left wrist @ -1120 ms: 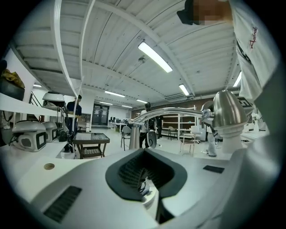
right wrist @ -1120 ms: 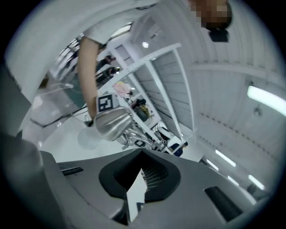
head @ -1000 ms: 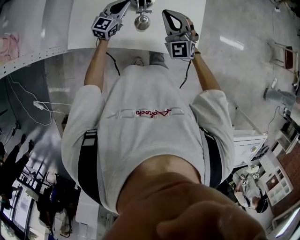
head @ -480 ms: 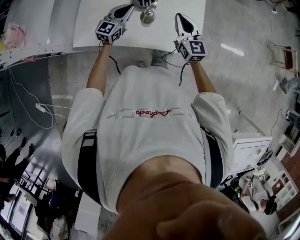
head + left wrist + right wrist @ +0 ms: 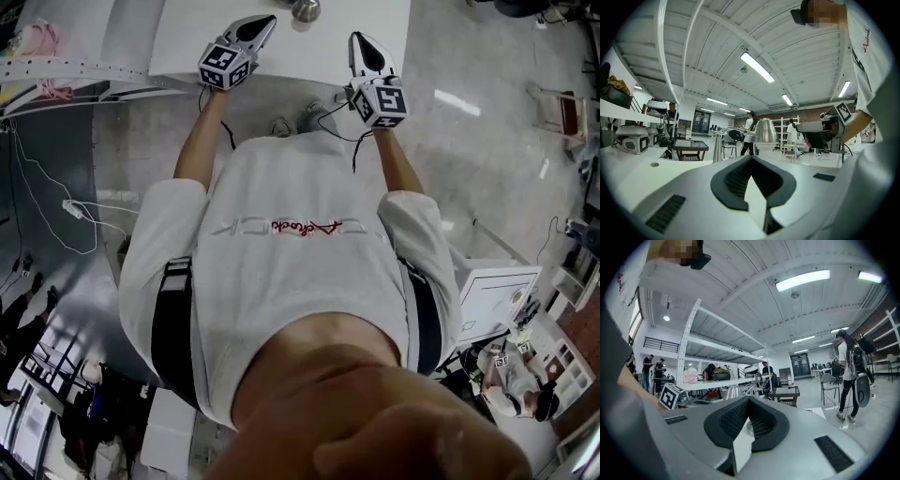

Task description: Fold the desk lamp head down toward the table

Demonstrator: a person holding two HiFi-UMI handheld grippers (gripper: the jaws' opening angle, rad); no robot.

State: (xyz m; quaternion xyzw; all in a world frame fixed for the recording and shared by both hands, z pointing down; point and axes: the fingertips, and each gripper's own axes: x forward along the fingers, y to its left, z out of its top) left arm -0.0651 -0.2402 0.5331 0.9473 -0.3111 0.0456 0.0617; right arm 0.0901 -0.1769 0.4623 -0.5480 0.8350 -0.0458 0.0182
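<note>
The desk lamp's silver metal head (image 5: pixel 305 9) shows at the top edge of the head view, on the white table (image 5: pixel 178 42). In the left gripper view the lamp head (image 5: pixel 765 131) is a shiny cone ahead of the jaws, with its curved arm (image 5: pixel 723 136) to its left. My left gripper (image 5: pixel 265 22) lies left of the lamp, shut and holding nothing. My right gripper (image 5: pixel 359 40) lies right of it, also shut and holding nothing. Neither touches the lamp. The right gripper view has the lamp (image 5: pixel 734 392) small beyond the jaws, with the left gripper's marker cube (image 5: pixel 670 396) to its left.
A shelf with a pink bundle (image 5: pixel 42 37) runs along the left. White cables (image 5: pixel 80 211) trail on the floor. A chair (image 5: pixel 561 105) and a white cabinet (image 5: pixel 497 291) stand at the right. Several people stand in the background of the gripper views.
Both grippers have drawn back from the lamp head toward the table's near edge. The right gripper has rolled, so its marker cube faces differently. Both stay shut.
</note>
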